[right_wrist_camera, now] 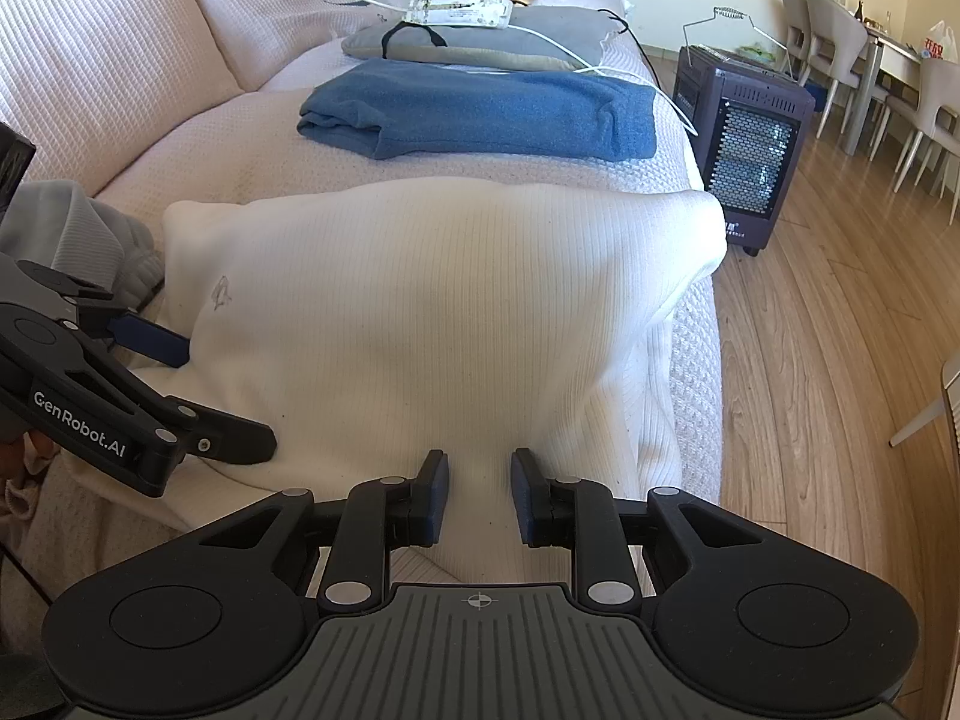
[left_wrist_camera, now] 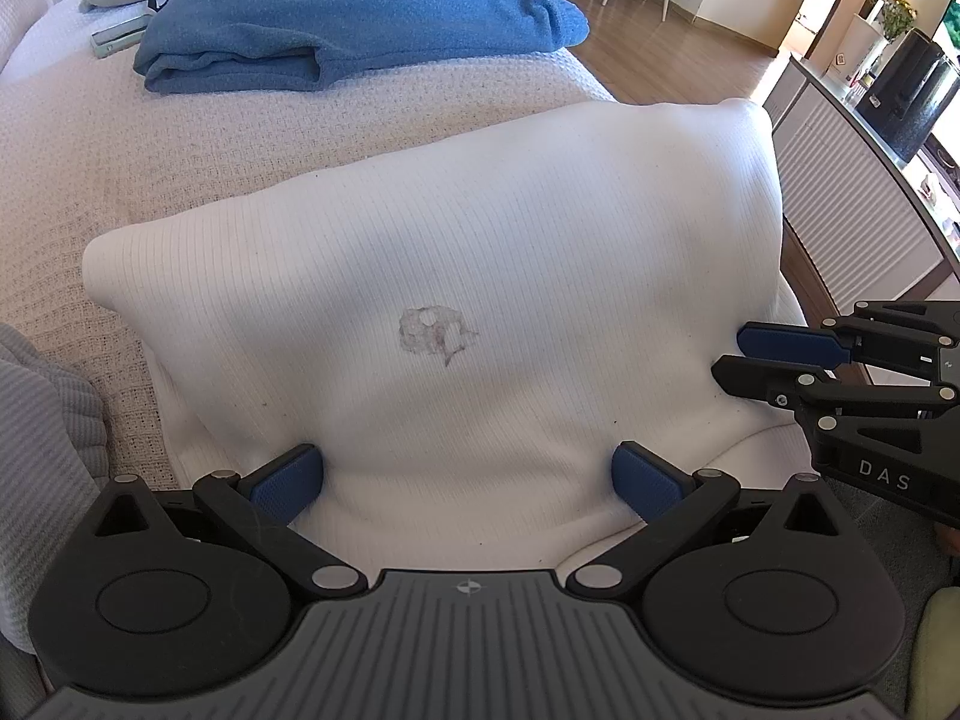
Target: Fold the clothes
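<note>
The white sweater (left_wrist_camera: 456, 276) lay on the sofa (left_wrist_camera: 198, 138), nearer me than the folded blue blanket (left_wrist_camera: 354, 24). My left gripper (left_wrist_camera: 468, 480) stood wide apart, sweater cloth bunched between its pads. My right gripper (right_wrist_camera: 479, 492) was narrowed, pinching a sweater fold.

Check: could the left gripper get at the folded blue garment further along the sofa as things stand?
Probably not directly. The left gripper stands wide open over the white garment, which lies between it and the blue garment. Nothing else blocks the way.
</note>
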The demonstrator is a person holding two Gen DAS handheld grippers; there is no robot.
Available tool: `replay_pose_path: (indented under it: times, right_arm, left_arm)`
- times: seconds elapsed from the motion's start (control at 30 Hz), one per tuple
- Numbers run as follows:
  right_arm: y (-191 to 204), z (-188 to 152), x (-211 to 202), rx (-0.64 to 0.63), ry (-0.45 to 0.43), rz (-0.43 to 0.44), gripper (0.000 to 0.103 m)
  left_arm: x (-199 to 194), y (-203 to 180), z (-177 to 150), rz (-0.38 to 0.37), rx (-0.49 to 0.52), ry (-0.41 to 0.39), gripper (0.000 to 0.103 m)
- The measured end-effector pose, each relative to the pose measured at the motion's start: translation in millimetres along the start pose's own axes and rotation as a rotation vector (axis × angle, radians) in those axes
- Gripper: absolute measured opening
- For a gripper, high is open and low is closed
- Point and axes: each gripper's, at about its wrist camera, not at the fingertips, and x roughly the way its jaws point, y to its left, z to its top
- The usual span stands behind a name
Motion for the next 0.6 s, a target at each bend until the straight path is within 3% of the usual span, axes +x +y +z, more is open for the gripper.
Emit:
replay_pose_path:
  times: [0.6]
  right_arm:
    - [0.6,-0.2,0.4,0.000,-0.001,0.000,0.024]
  left_arm:
    - [0.7,-1.9,0.3,0.015,0.005,-0.001,0.103]
